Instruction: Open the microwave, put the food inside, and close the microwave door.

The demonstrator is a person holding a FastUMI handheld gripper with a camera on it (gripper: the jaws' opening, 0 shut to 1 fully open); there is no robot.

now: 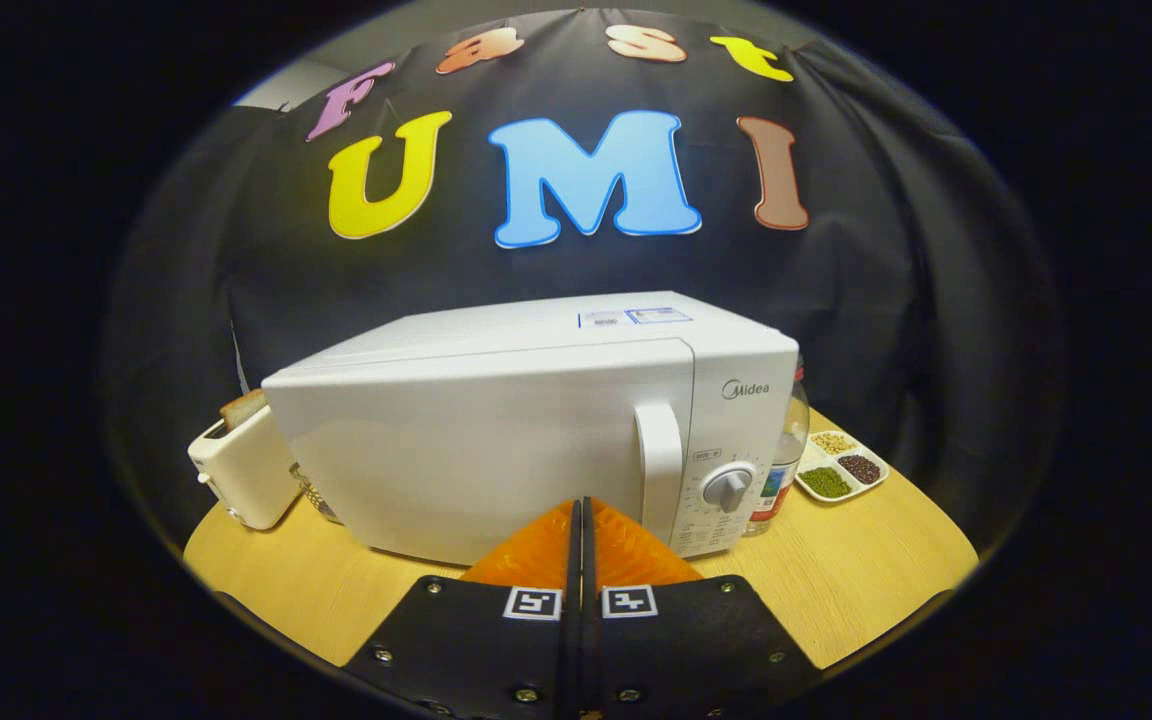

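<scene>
Gripper view | microwave (496,440) sits just ahead of your fingertips, door closed, handle (660,470) slightly right | your gripper (581,515) is clenched, holding nothing.

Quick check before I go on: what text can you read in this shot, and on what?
"Midea": microwave front, above the dial.
Stickers on the microwave top: too small to read.
Print around the dial: too small.
Bottle label: blurred.
Claw, shut, just before the door: square markers, no words.
</scene>
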